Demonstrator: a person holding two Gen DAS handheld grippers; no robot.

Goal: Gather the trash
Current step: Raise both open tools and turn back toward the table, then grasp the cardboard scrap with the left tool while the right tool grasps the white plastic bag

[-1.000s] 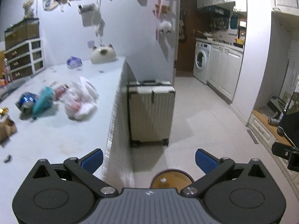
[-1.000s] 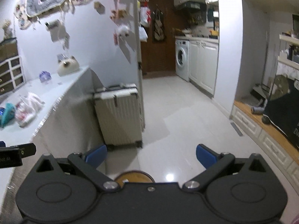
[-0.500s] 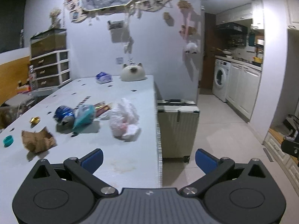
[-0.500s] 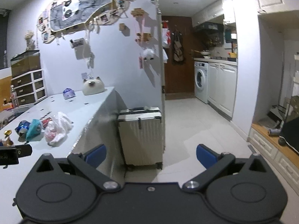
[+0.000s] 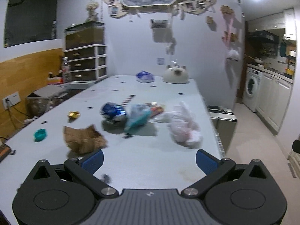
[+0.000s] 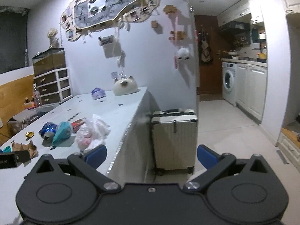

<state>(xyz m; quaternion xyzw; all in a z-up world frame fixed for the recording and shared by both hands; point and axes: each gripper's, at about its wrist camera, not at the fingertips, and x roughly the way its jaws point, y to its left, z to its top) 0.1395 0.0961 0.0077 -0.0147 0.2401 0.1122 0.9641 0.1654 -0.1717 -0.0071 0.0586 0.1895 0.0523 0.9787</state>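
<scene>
both grippers, left gripper [image 5: 149, 158] and right gripper [image 6: 151, 156], spread apart, empty. white plastic bag [image 5: 184, 128] near tabletop [image 5: 150, 161] right edge: likely light, limp; pinch a bunched fold.

No text, label, brand or number can be read anywhere: the print on the crushed blue can [image 5: 114, 111], the snack wrappers beside it and the papers pinned to the wall [image 6: 105, 9] is too blurred.

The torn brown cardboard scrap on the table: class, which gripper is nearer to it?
Left. The left gripper is open just short of the cardboard scrap. The right gripper, also open, hangs off to its right past the table edge.
</scene>
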